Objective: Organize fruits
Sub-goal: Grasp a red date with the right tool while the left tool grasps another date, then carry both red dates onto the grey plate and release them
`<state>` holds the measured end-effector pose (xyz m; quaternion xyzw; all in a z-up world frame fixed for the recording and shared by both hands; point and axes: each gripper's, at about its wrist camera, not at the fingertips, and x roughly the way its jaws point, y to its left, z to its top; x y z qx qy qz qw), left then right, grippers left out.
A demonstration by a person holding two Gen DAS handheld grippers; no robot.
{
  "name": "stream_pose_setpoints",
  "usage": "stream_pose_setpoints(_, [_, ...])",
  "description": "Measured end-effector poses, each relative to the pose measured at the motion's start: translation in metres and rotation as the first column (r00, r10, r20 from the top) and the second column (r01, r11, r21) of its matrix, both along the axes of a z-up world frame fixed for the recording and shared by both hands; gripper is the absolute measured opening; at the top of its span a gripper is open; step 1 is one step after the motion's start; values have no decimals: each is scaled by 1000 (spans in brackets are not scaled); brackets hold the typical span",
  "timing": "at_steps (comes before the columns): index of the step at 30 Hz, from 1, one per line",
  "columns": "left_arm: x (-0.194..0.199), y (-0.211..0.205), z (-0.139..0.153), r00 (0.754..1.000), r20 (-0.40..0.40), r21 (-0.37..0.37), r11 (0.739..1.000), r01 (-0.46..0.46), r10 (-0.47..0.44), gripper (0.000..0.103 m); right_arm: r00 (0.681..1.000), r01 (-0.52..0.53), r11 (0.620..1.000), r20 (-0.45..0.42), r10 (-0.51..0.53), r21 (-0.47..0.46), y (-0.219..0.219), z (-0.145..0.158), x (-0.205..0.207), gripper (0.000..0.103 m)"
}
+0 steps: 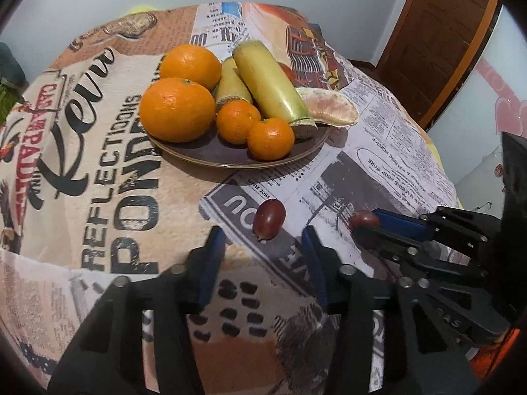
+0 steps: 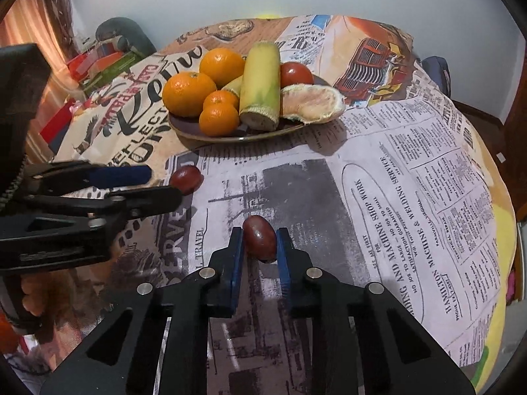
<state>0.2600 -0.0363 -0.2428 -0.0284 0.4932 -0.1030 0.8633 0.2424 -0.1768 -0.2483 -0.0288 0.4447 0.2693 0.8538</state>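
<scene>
Tomato (image 2: 296, 73) sits half hidden behind cut stalk (image 2: 260, 85) on plate (image 2: 184, 130).

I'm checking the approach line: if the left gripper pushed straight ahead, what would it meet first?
Probably the dark red grape on the tablecloth, just ahead of the open left gripper. The fruit plate lies farther on.

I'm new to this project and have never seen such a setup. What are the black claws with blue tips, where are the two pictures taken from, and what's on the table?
No robot here: a person holds two hand grippers, each with a camera looking along its fingers. One picture is from the left gripper, open, with one dark red fruit just ahead on the tablecloth. The other is from the right gripper, whose blue pads flank another dark red fruit; whether they grip it is unclear. Behind, a plate holds oranges, green stalks and more.
</scene>
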Motion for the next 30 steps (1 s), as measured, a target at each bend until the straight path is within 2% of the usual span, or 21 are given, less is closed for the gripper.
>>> stream_pose_setpoints(3, [8,-1,-6,1000,-20,-13,1000,-3,3,34,1000,9,1000,9,-10,12,-4,4,1,18])
stream_pose_setpoints(7, [12,-6,-8,1000,-7,-4,1000,13,-13,20,1000,18,1000,23,-18,12,-6,8,2,18])
stream_pose_setpoints(15, [4,2,0,1000,10,-13,1000,-2,3,19,998,21,999,51,-22,25,-6,21,1,18])
stream_pose_setpoints(30, [6,28,48,986,151,-17,997,-75,76,19,990,32,999,140,-38,44,1,51,25,18])
